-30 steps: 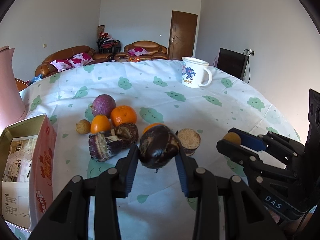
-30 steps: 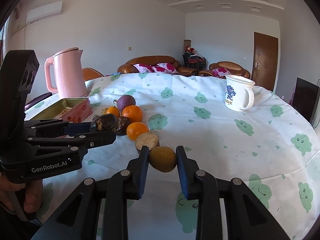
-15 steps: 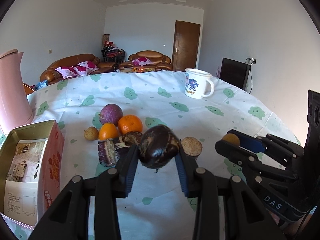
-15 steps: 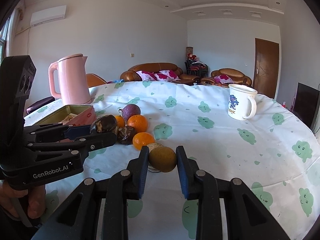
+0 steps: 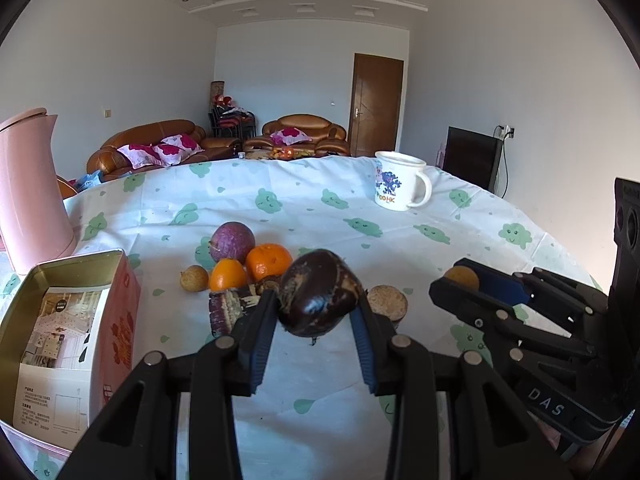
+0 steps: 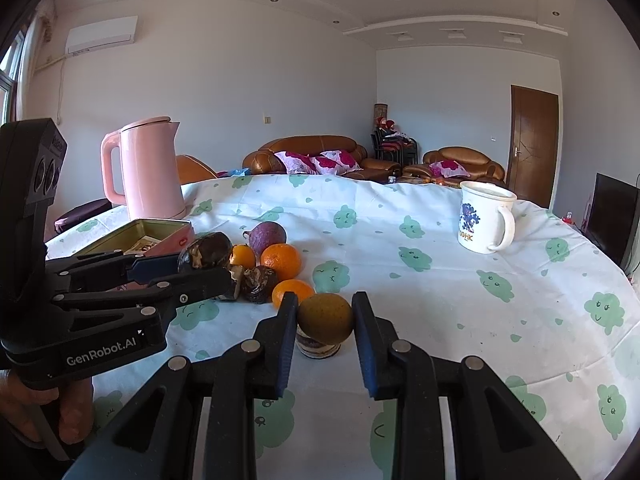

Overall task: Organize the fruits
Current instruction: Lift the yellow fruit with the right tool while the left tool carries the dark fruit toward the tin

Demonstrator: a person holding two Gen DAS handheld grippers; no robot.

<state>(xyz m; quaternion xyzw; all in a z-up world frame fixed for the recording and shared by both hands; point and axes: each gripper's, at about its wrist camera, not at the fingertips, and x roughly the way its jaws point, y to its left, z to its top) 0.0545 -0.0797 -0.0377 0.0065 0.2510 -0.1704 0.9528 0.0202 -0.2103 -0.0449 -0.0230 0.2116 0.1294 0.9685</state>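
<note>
My left gripper [image 5: 316,316] is shut on a dark brown, shrivelled fruit [image 5: 318,300] and holds it above the table. My right gripper [image 6: 325,316] is shut on a small olive-yellow round fruit [image 6: 325,318], also lifted. On the tablecloth beyond lie a purple passion fruit [image 5: 232,236], two oranges [image 5: 268,260] [image 5: 227,274], a small tan fruit [image 5: 194,278], a cut purple piece [image 5: 226,310] and a tan cut fruit [image 5: 387,302]. The right gripper also shows at the right of the left wrist view [image 5: 460,280]. The left gripper shows in the right wrist view [image 6: 208,264].
An open tin box [image 5: 60,276] stands at the left, with a pink kettle [image 5: 28,188] behind it. A white mug [image 5: 400,186] stands far right on the tablecloth [image 5: 320,208]. Sofas and a door are beyond the table.
Both grippers have risen and tilted up with their fruits still held. The fruit pile now sits lower and farther in both views.
</note>
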